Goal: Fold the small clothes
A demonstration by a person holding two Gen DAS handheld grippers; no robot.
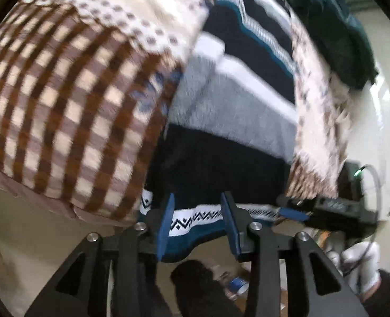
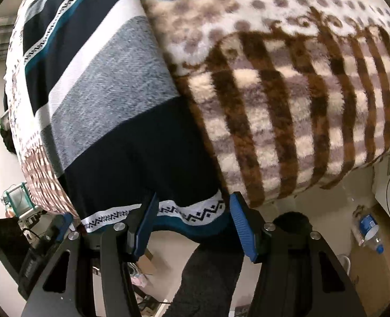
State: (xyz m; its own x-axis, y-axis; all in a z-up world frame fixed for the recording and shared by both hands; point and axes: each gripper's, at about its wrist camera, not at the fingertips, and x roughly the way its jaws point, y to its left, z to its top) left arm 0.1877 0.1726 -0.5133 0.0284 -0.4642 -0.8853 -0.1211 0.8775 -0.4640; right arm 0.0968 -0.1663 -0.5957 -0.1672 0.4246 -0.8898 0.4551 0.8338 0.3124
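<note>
A striped garment (image 1: 229, 142) in navy, grey, white and teal, with a zigzag-patterned hem band (image 1: 197, 219), lies on a brown-and-cream checked fleece blanket (image 1: 63, 121). Its hem hangs over the near edge. My left gripper (image 1: 199, 224) is open, its blue pads (image 1: 166, 224) on either side of the hem band. In the right wrist view the same garment (image 2: 110, 100) lies left of the blanket (image 2: 287, 105). My right gripper (image 2: 192, 224) is open, its blue pads (image 2: 244, 227) straddling the hem band (image 2: 184, 212). The other gripper (image 1: 327, 208) shows at the left view's right edge.
A dark green fleece item (image 1: 335, 26) lies at the far end of the blanket. Below the edge are the person's dark trouser leg (image 2: 210, 272), a plastic water bottle (image 2: 369, 229) on a cardboard box (image 2: 374, 269), and clutter on the floor at left (image 2: 18, 203).
</note>
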